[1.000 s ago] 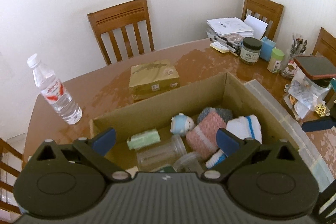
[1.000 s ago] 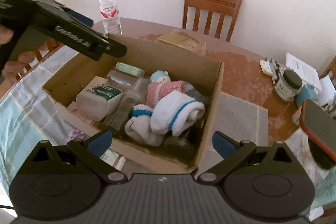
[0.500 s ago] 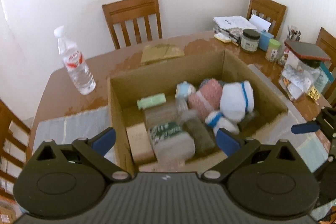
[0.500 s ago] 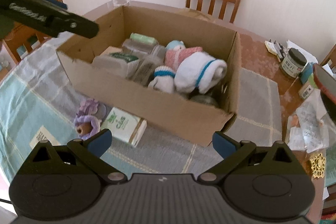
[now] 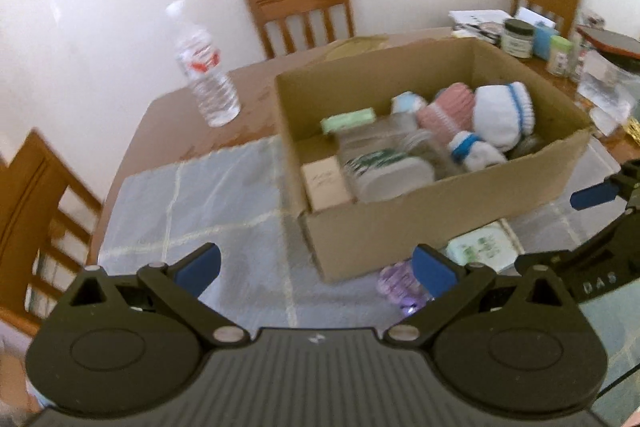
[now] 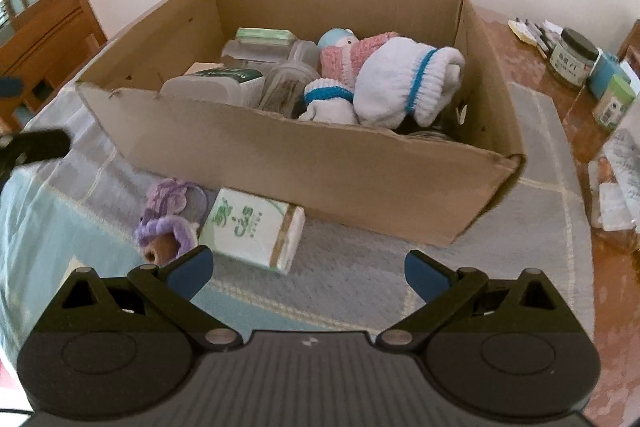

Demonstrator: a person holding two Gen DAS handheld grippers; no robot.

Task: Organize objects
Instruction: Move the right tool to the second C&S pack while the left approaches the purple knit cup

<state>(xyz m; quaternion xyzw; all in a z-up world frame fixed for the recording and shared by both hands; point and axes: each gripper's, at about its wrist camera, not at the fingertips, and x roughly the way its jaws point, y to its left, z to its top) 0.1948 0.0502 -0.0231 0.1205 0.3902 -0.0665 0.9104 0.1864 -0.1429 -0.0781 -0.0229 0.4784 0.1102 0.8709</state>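
Hovering above the near table (image 6: pixel 540 131) edge, both claws are seen spread wide, nothing gripped: left claw (image 5: pixel 316 267), right claw (image 6: pixel 306 267). The cardboard box (image 6: pixel 304 163) sits on the checked cloth (image 6: pixel 360 279), packed with a white blue-striped sock roll (image 6: pixel 404 83), a pink knit piece (image 6: pixel 340 57), clear plastic jars (image 6: pixel 212 87), a green pack (image 6: pixel 262 34) and a small blue-capped figure (image 6: pixel 338 37). Outside the box, just beside its near wall, a tissue pack (image 6: pixel 252 229) lies flat with a purple plush item (image 6: pixel 164 217) touching its left side. The box's near wall stands between the claws and the contents. A water bottle (image 5: pixel 206 75) stands on bare wood beyond the cloth; jars and papers (image 5: pixel 520 37) are crowded at the far right; chairs (image 5: pixel 300 7) ring the table.

Versus 0.5 s ago: both cameras are pulled back and lower, the box front now filling more of the right view; the tissue pack and plush are now visible in the left view. Box contents are unchanged.
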